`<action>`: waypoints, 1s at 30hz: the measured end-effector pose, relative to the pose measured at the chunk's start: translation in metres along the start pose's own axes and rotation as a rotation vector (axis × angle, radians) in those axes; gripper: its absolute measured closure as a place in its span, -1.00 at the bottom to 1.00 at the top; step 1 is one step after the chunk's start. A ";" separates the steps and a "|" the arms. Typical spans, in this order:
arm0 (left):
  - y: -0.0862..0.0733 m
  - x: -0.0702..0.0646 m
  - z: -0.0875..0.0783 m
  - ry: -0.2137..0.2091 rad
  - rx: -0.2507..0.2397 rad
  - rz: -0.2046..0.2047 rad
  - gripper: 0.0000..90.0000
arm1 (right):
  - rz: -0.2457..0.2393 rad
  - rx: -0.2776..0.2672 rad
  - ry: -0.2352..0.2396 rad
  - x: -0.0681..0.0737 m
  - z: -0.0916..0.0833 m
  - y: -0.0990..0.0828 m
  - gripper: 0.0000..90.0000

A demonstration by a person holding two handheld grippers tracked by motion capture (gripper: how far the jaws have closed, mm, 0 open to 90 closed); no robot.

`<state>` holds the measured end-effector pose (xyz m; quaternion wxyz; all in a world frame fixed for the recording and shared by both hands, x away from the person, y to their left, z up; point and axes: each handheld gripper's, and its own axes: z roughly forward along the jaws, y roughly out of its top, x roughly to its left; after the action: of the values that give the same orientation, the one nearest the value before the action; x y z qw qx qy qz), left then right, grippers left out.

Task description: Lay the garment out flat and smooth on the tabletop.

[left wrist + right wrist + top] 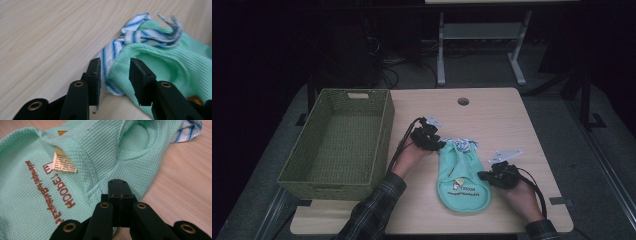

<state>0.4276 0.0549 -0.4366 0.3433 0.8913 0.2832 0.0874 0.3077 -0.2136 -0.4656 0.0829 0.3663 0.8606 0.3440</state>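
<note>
Closest in, on the left gripper view: two black jaws of the left gripper, set wide apart and straddling the blue-and-white striped trim at the rim of the mint-green garment. Not yet closed on anything, and likely lined up this way for catching trim and green cloth in one squeeze. Seen from above at the garment's far left corner, near the middle of the table.

Right gripper with jaws pressed fully together, tips at the garment's side edge just past the brown lettering. Hard to tell whether holding a thin fold or merely lying over the cloth. Probably placed there to pin or grip the near half while the far end gets taken. From above, set against the garment's right edge, toward the table's near right corner.

Garment lying flat, rounded end toward the near edge, paper tag turned out on top. Woven green basket along the table's left edge, open side up, just beside the left hand — a sensible destination for the cloth, judging by the layout.
</note>
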 end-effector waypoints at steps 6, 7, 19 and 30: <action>-0.004 0.001 0.016 0.023 0.045 0.000 0.48 | -0.007 0.003 -0.007 0.001 0.000 0.000 1.00; -0.004 0.002 0.017 0.027 0.053 0.015 0.62 | -0.009 0.005 -0.008 0.001 0.000 0.000 1.00; -0.005 0.010 0.008 0.061 0.065 -0.019 0.97 | -0.004 0.019 -0.019 0.002 -0.001 0.001 1.00; -0.012 0.008 0.001 0.059 0.060 -0.045 0.66 | -0.007 0.023 -0.016 0.001 -0.001 0.002 1.00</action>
<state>0.4293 0.0662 -0.4462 0.3098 0.8916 0.3157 0.0972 0.3076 -0.2127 -0.4636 0.0866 0.3669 0.8650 0.3310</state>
